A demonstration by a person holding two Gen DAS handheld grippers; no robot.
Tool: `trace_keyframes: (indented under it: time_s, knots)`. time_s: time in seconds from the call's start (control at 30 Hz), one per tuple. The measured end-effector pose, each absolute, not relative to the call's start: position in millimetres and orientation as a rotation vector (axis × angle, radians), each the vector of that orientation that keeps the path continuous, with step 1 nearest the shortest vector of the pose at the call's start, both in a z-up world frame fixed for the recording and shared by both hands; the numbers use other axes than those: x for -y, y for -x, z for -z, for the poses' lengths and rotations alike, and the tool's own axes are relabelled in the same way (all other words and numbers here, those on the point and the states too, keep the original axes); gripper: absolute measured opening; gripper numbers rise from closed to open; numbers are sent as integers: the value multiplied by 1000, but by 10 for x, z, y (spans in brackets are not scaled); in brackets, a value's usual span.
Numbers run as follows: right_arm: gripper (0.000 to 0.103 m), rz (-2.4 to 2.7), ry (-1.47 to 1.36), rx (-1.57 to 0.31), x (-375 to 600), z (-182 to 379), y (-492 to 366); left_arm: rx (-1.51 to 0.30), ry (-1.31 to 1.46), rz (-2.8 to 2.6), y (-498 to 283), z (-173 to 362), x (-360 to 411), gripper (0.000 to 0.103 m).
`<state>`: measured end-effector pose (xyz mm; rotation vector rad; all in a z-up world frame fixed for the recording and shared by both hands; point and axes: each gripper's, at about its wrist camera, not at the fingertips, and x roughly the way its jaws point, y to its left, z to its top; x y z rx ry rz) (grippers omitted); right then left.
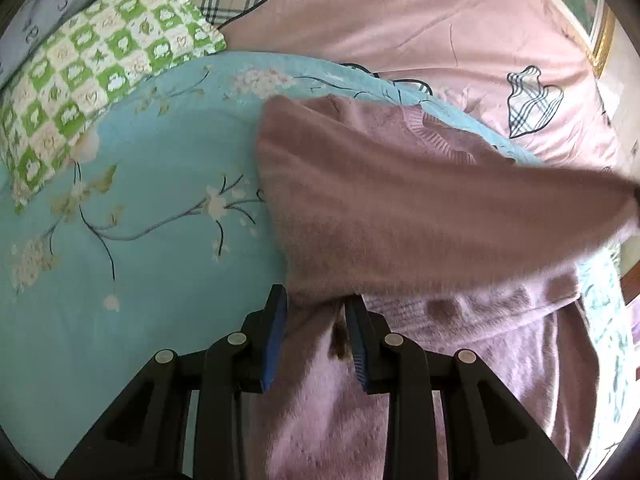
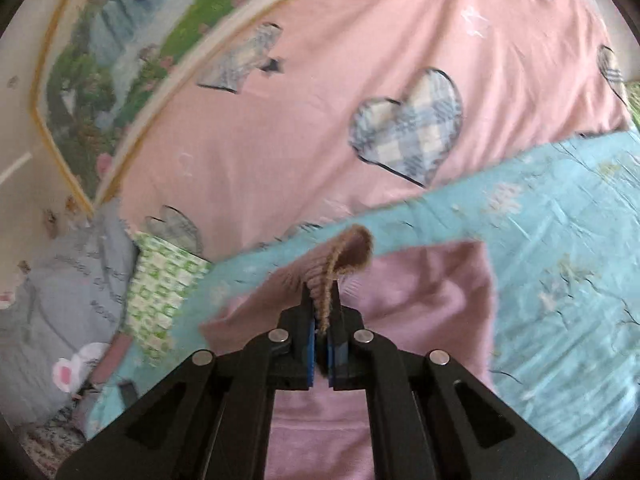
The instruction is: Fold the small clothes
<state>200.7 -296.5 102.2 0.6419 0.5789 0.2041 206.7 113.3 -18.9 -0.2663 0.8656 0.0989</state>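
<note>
Folding a sleeve across the pink sweater

Lying on the blue floral sheet (image 1: 140, 200), the pink sweater (image 1: 420, 208) is mid-fold: one sleeve (image 1: 460, 200) stretches across the body of the garment, lifted clear of it at the cuff end. The right gripper (image 2: 322, 300) is clenched on that ribbed cuff (image 2: 344, 256), its jaws pressed close with the knit edge pinched between the blue pads; holding the cuff probably lets the sleeve be drawn flat over the chest rather than bunching. The left gripper (image 1: 316, 304) sits at the sweater's near edge with fabric between its fingers, jaws only partly closed; whether it truly grips or merely straddles the cloth I cannot tell. My guess is that it anchors the body so the sweater does not slide while the sleeve is pulled.

Beyond the sweater, the blue sheet meets a pink cover with plaid hearts (image 2: 408, 128). Off the sweater's far left, in the left wrist view, rests a green checked pillow (image 1: 96, 68), with a grey cushion (image 1: 44, 12) behind it. No basket or box shows, so nothing holds folded clothes here.
</note>
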Motion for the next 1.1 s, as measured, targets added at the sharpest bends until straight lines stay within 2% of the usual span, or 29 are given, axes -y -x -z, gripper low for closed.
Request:
trace_keyframes:
  time_s: [0.2,0.5,0.8,1.1]
  knots:
    - [5,-153,-725,-704,3115,-392,-2079,-891,180,-84,-2014,285,-998,38]
    - [5,-183,-737,-574,3254,-775,-1971,-878,240,-228,-2202,297,-1168,39]
    - [5,-44,-764,-793,3336,218,-2072,-872,356,-282,-2071,420,-1410,37]
    - [5,-3,-644,-821,3226,244,-2111,-866,371,-297,-2078,441,-1427,39]
